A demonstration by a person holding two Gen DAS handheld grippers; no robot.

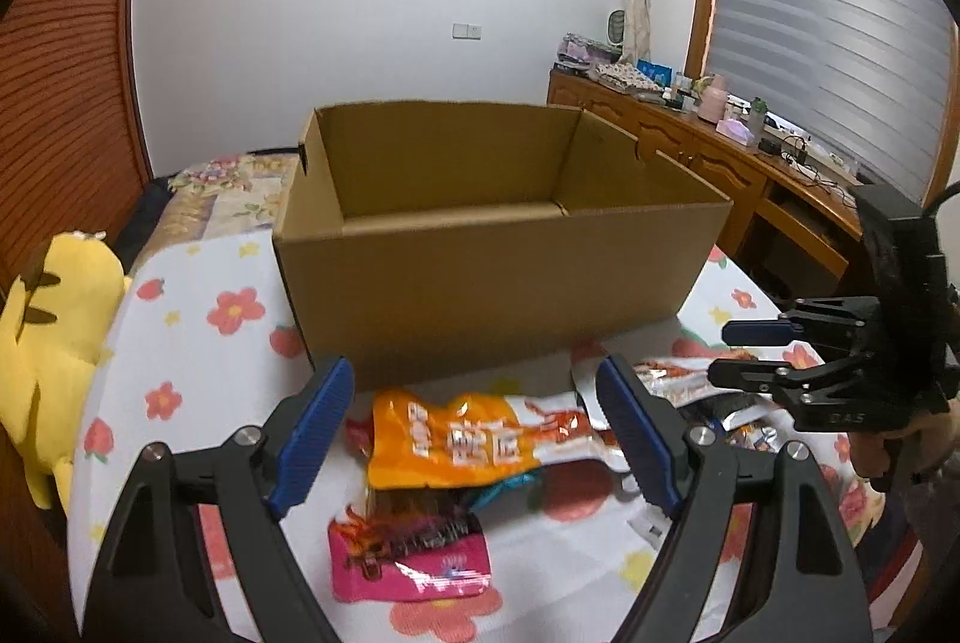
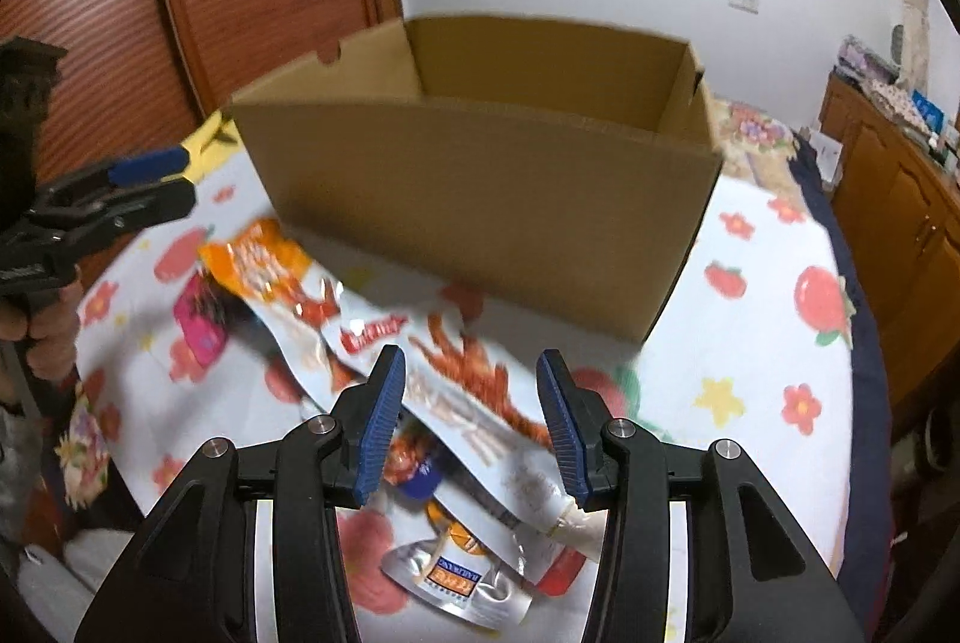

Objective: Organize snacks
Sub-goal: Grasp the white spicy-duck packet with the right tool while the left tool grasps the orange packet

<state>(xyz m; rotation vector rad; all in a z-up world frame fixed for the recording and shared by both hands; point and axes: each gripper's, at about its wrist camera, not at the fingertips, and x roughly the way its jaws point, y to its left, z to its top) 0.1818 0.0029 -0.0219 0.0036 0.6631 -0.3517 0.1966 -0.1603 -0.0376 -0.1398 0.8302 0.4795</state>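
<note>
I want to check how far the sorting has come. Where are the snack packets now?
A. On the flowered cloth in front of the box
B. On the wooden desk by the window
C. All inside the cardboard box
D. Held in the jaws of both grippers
A: the orange packet and pink packet lie on the cloth before the box, and no packet shows in the part of its inside that is visible.
</note>
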